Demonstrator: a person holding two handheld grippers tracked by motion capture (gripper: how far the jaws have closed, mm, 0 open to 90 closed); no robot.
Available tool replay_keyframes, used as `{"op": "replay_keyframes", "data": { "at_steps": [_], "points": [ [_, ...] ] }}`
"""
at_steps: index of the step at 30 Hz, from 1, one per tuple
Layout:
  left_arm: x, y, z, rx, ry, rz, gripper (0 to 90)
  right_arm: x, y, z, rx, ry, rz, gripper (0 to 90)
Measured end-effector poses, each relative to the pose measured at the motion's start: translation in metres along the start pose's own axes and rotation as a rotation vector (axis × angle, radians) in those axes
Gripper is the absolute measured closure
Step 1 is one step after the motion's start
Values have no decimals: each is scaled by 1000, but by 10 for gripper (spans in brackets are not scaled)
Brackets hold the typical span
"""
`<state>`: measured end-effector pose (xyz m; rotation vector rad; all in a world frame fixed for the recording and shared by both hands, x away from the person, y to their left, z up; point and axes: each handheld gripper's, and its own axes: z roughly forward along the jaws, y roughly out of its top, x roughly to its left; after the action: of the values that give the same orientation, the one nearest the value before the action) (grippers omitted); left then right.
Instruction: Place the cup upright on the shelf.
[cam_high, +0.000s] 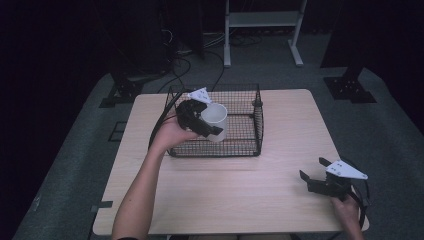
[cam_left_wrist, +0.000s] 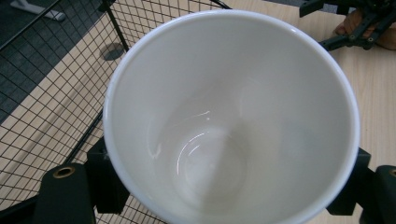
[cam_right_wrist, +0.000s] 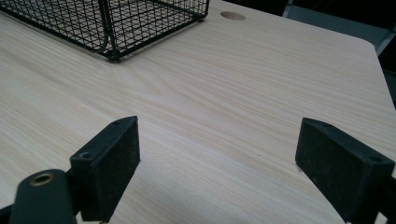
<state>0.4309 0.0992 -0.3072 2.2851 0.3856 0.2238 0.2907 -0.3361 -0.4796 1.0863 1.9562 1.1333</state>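
At left in the high view, the left gripper (cam_high: 207, 124), held in the person's left hand (cam_high: 172, 134), grips a plain white ceramic cup (cam_high: 216, 121) with its jaws closed against the cup's opposite sides. The cup is tilted, its open mouth turned up and leftward, and it hangs over the left part of a black wire-mesh rectangular basket (cam_high: 245, 149). In the left gripper view the cup's empty, glossy interior (cam_left_wrist: 219, 140) faces the camera, with a black jaw pad pressed to each flank and basket mesh (cam_left_wrist: 42, 93) behind. The basket stands on the far middle of a light wooden table (cam_high: 225, 185). At right, the right gripper (cam_high: 314, 171) rests low near the table's near right corner; its jaws stand wide apart and hold nothing, with bare tabletop (cam_right_wrist: 219, 102) between them.
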Motion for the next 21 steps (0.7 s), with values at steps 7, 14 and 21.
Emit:
{"op": "replay_keyframes", "data": {
  "at_steps": [7,14,21],
  "points": [
    [9,5,7,13,3,-10,209,0,0,0,1,0,-2,131],
    [19,8,15,24,4,-19,209,0,0,0,-1,1,0,131],
    [31,9,24,38,6,-36,210,0,0,0,-1,2,-2,131]
  ]
}}
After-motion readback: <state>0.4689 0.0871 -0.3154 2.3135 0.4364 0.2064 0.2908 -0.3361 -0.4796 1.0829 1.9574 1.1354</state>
